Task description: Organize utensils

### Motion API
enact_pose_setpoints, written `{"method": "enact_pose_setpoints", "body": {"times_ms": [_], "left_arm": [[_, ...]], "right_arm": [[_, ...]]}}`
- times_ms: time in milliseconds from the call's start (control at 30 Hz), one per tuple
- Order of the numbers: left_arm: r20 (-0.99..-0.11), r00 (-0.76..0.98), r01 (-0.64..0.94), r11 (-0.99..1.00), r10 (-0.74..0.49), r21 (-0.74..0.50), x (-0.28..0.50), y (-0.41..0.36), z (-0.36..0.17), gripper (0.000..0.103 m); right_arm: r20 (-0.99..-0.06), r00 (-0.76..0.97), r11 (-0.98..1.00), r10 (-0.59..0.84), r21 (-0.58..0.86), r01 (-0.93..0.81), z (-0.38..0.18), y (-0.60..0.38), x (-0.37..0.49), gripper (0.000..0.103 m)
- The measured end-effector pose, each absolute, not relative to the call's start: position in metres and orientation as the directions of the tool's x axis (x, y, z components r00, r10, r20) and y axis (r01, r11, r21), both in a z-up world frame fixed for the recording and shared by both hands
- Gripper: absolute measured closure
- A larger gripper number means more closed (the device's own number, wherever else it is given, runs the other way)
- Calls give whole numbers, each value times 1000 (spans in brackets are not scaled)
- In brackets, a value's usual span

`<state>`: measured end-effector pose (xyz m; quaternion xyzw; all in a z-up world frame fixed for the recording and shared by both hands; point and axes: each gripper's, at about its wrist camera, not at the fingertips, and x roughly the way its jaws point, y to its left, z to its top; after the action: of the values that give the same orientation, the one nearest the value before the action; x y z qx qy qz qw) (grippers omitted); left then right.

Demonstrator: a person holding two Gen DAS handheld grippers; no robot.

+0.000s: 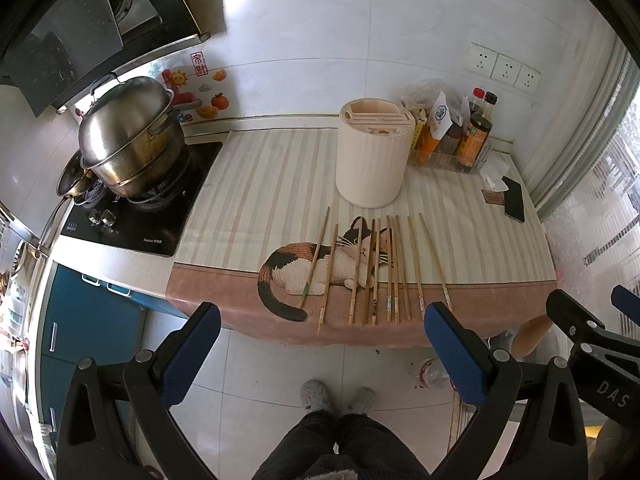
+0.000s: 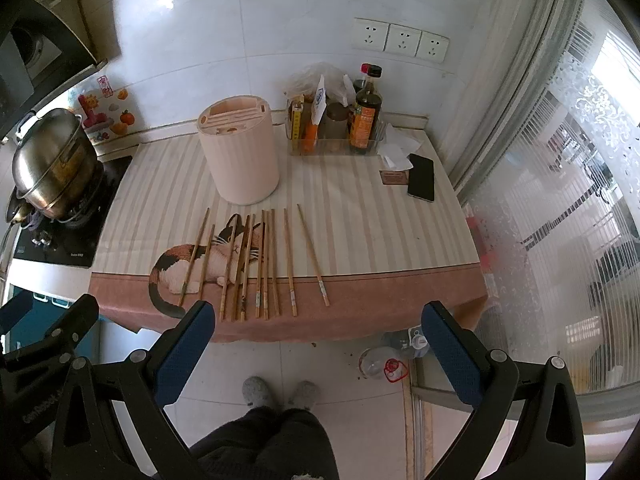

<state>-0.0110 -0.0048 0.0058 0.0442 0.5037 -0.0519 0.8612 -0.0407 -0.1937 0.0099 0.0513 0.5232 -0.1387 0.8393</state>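
Note:
Several wooden chopsticks [image 1: 374,270] lie side by side on the striped cat-print tablecloth [image 1: 260,184], tips toward the front edge; they also show in the right wrist view [image 2: 260,260]. A cream cylindrical utensil holder [image 1: 374,152] with slots on top stands upright behind them, also seen in the right wrist view [image 2: 242,150]. My left gripper [image 1: 320,320] is open and empty, held in front of the table's front edge. My right gripper [image 2: 316,316] is open and empty, also in front of the table's edge, to the right of the left one.
A steel pot [image 1: 128,136] sits on the gas stove [image 1: 132,216] at left. A clear tray of sauce bottles [image 2: 340,120], tissue and a black phone [image 2: 421,177] stand at the back right. A plastic bottle [image 2: 384,362] lies on the floor. The person's feet [image 2: 280,394] are below.

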Motion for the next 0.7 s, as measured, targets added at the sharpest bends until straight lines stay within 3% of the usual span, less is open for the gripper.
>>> {"method": "enact_pose_setpoints", "body": {"times_ms": [700], "left_arm": [[-872,487,136,990,-46,24,-12,-4,5,0]], "right_arm": [[-891,417,955,-182,-60,289,9,-192,-41,0]]}}
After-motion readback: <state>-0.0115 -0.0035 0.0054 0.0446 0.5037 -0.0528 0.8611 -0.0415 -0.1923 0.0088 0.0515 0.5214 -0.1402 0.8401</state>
